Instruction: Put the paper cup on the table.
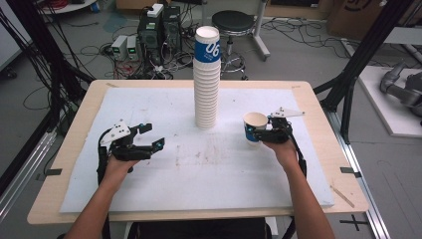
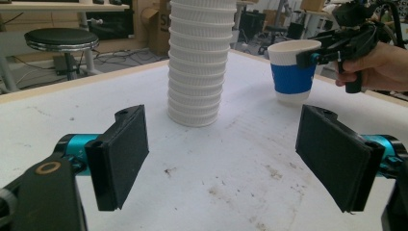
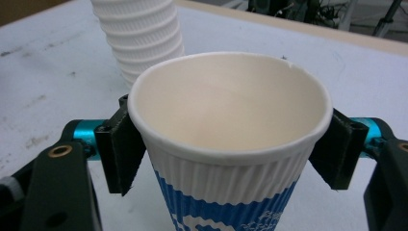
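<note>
Upright, the empty paper cup (image 3: 230, 159) sits clamped in the right gripper (image 3: 231, 149) beside the cup stack (image 1: 207, 79).

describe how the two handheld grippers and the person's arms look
The left gripper and the right gripper are black, with flat black padded jaws on teal-blue mounts. Each carries a grey three-cornered plate on top and trails a black cable. The forearms are bare, with no sleeves in sight.

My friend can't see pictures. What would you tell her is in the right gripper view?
A white and blue paper cup stands upright and empty between the right gripper's two black jaws, one on each side just under its rim. Behind it, a tall stack of white ribbed cups stands on the white table.
</note>
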`<state>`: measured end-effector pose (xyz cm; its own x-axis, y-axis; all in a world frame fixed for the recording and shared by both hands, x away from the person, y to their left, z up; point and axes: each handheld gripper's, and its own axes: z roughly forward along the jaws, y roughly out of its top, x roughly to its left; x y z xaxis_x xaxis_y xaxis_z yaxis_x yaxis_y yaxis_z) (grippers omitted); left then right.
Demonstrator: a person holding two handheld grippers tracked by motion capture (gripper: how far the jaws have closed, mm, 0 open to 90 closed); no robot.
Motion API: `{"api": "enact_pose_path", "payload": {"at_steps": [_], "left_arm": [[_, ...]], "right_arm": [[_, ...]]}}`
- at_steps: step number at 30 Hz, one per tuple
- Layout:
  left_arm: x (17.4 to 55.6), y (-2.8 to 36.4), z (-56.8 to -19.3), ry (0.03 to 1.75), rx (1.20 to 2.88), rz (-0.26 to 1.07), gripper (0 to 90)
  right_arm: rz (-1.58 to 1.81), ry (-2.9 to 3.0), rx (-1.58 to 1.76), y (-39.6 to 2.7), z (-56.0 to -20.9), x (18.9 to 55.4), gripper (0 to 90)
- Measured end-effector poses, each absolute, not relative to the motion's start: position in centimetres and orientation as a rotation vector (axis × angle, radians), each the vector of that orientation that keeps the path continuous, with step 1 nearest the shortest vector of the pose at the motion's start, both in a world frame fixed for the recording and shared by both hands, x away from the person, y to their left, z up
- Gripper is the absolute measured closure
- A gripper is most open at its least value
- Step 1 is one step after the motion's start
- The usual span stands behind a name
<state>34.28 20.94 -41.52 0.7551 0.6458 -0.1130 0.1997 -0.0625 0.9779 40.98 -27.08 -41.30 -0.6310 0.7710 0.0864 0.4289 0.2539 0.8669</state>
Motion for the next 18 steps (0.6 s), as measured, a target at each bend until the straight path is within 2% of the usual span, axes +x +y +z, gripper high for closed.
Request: {"api": "enact_pose_path", "payload": {"at_steps": [18], "left_arm": [[34.3,20.7,-41.9,0.703,1.657,0.41,18.8]], "right_arm": [[1.343,2.204,1.1,-28.6,-42.6,38.9,18.5]]}}
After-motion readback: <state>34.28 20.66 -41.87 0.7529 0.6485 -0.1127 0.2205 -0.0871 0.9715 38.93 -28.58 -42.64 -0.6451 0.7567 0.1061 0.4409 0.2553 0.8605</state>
